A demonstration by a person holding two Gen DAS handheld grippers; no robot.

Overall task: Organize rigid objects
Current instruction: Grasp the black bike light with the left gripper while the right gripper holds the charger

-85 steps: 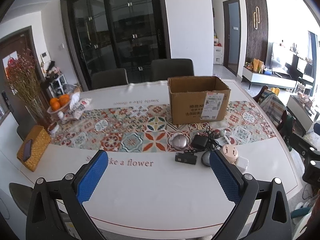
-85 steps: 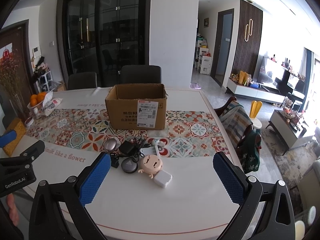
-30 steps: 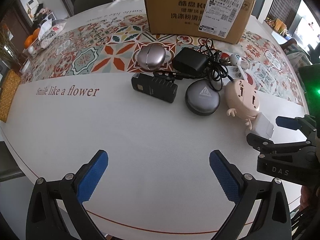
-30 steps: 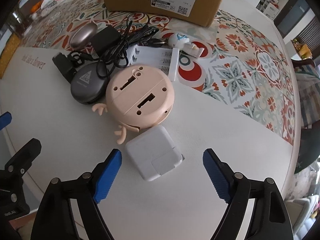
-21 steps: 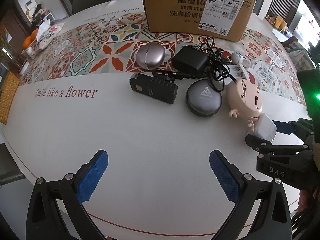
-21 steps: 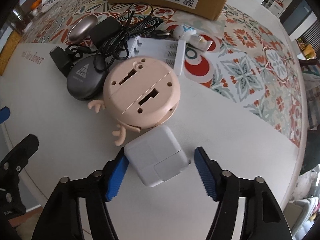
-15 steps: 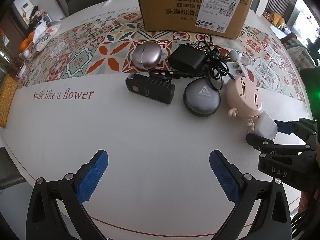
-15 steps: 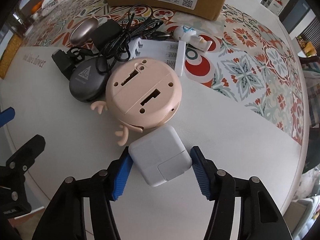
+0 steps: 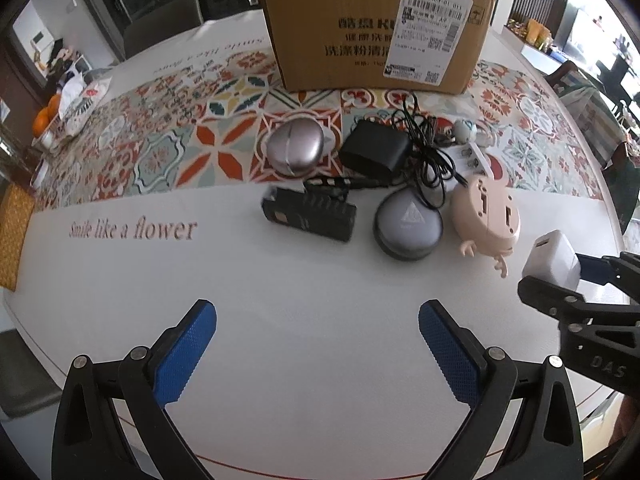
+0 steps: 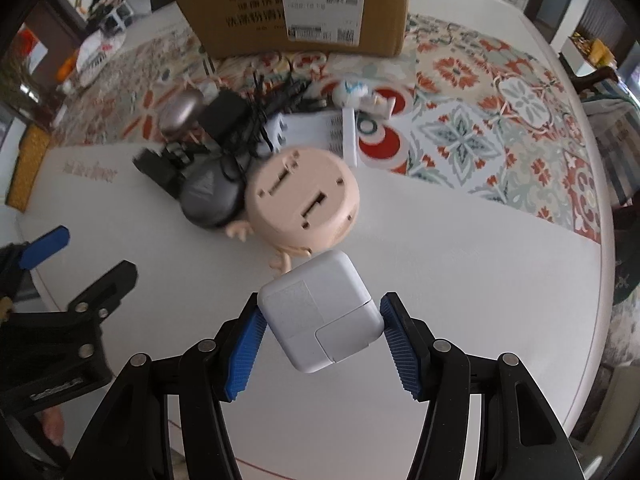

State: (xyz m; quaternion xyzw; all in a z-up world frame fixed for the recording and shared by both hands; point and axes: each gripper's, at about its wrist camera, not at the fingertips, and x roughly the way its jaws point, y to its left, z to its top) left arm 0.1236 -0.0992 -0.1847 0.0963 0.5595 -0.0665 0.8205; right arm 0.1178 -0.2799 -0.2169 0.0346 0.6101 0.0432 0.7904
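Both wrist views close, angled down over table [image 9: 280,340]; sharing cardboard box [image 9: 372,32].

White charger block [image 10: 322,314]; blue ribbed pads [image 10: 244,346]; pink round toy [image 10: 302,200]; brown cardboard box [image 9: 372,28]; red-teal tile-patterned runner [image 9: 180,148].

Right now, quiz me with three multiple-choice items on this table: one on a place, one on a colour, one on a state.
1. Where does the grey round puck lie?
A. inside the cardboard box
B. between the black ribbed block and the pink round toy
C. on the tissue box

2. What colour is the charger?
A. white
B. black
C. orange

3. How does the left gripper stand?
A. shut on a cable
B. open, holding nothing
C. shut on the puck

Answers: 1 B, the black ribbed block and pink round toy flank it. 2 A, white between the right gripper pads. 3 B, only bare table lies between its fingers.
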